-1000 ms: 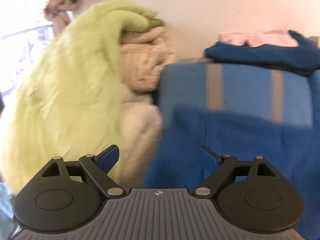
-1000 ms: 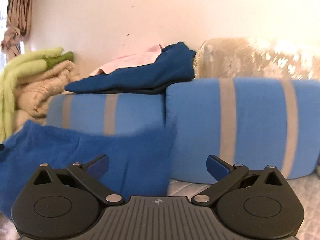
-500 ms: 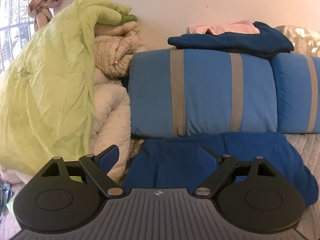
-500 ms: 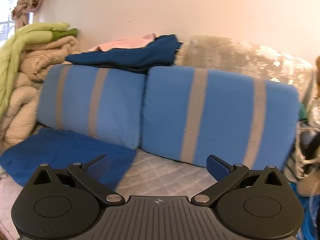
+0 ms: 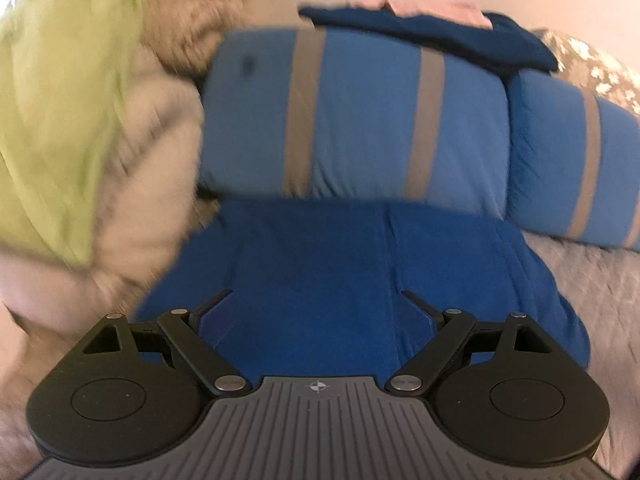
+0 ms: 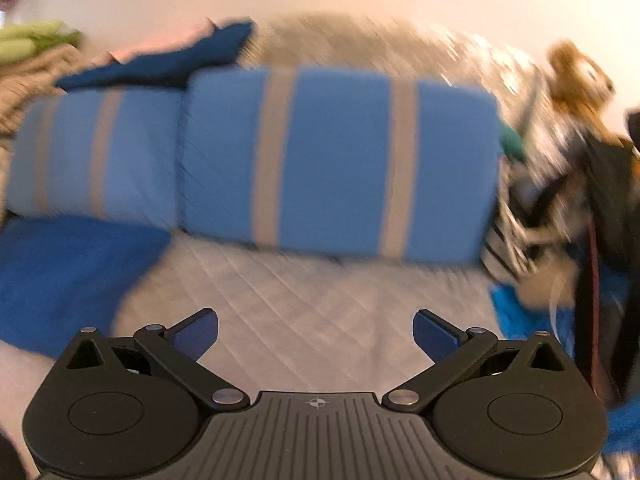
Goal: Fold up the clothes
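A royal-blue folded garment (image 5: 360,272) lies on the quilted bed in front of the striped blue pillows. My left gripper (image 5: 316,304) is open and empty, hovering just above the garment's near part. In the right wrist view the same garment (image 6: 60,272) lies at the left edge. My right gripper (image 6: 316,330) is open and empty above the bare grey quilt (image 6: 320,300), to the right of the garment. Both views are blurred by motion.
Two blue pillows with grey stripes (image 5: 360,116) (image 6: 340,160) stand along the wall. A dark navy and pink pile of clothes (image 5: 440,32) lies on top of them. A green and beige heap of bedding (image 5: 80,120) rises at the left. A cluttered pile with a stuffed toy (image 6: 576,80) sits at the right.
The blue garment went from held up to lying on the bed. My left gripper has dipped down closer over it. My right gripper has swung further right over the quilt.
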Tool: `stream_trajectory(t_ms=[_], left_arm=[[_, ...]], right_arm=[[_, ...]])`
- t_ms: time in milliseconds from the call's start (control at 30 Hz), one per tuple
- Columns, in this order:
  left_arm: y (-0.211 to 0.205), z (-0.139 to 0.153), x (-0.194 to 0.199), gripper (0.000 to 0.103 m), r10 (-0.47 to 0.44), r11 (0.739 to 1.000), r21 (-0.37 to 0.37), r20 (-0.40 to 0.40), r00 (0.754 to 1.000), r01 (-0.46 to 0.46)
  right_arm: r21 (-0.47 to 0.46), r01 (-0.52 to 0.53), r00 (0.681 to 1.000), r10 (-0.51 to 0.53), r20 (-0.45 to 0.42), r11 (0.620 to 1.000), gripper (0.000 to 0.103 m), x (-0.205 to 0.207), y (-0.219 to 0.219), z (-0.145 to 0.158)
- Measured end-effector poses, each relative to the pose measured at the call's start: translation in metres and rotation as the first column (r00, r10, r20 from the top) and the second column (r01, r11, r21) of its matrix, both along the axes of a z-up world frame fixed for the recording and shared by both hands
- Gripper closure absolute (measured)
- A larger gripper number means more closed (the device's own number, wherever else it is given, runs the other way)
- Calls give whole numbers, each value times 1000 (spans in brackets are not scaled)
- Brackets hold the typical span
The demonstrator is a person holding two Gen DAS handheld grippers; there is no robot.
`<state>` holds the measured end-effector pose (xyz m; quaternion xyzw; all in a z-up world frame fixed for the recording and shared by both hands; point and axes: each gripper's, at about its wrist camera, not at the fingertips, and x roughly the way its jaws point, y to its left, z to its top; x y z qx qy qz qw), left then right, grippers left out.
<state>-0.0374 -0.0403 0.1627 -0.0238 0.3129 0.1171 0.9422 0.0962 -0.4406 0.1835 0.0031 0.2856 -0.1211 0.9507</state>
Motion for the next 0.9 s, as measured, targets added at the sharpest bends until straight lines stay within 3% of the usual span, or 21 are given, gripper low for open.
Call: stream_trajectory(t_ms=[200,433,633,900], left_arm=[[6,-65,-9,16,-7,1000,-27,-115,993,4],[21,-121,-27,16,14,997,-71,-188,982,-28],[18,-135,-45,10,-29,999,-25,-127,991,26],[16,-140,-45,0,-14,1000,-8,-109,994,13]], right_arm=[[3,133,985,-132,-113,991,0,-31,-47,-75],[-9,223,955,-220,-196,975,0,-66,-75,-135],[38,253,959,-245,-145,967,0,-88,-81,-154],[41,268,959,-263,-110,962,0,-93,-79,-158]])
